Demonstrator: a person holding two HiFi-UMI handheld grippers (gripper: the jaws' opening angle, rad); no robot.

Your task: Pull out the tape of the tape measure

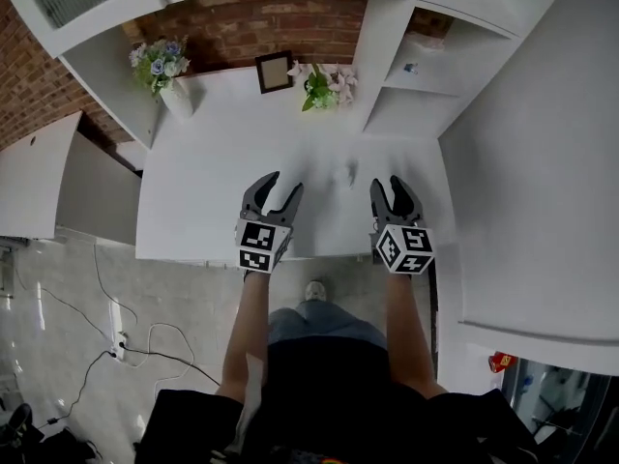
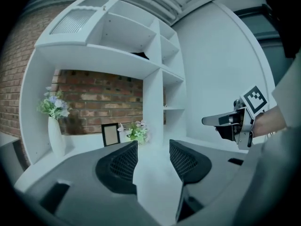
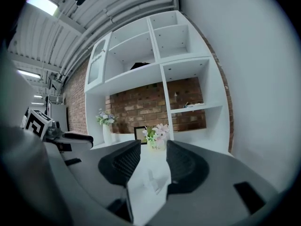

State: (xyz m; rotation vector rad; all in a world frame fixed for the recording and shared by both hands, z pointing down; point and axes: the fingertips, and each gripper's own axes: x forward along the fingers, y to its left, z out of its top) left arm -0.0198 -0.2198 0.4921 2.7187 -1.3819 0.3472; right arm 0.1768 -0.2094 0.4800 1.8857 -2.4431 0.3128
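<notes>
Grippers open over one white table

Two grippers hang side by side above the near edge of the single white table (image 1: 208, 177). The left gripper (image 1: 285, 184) has its jaws spread wide with nothing between the pads. The right gripper (image 1: 387, 184) also has its jaws parted and is empty.

One small pale thing (image 1: 350, 172) lies on the tabletop just ahead of them, nearer the right gripper and touched by neither. It is too blurred to confirm as the tape measure.

At the back, against the brick wall, stand three items. One white vase of blue and white flowers (image 1: 166, 73) is at the left and one dark picture frame (image 1: 274, 71) in the middle. One pot of pink and white flowers (image 1: 324, 85) sits just beside the frame.
</notes>
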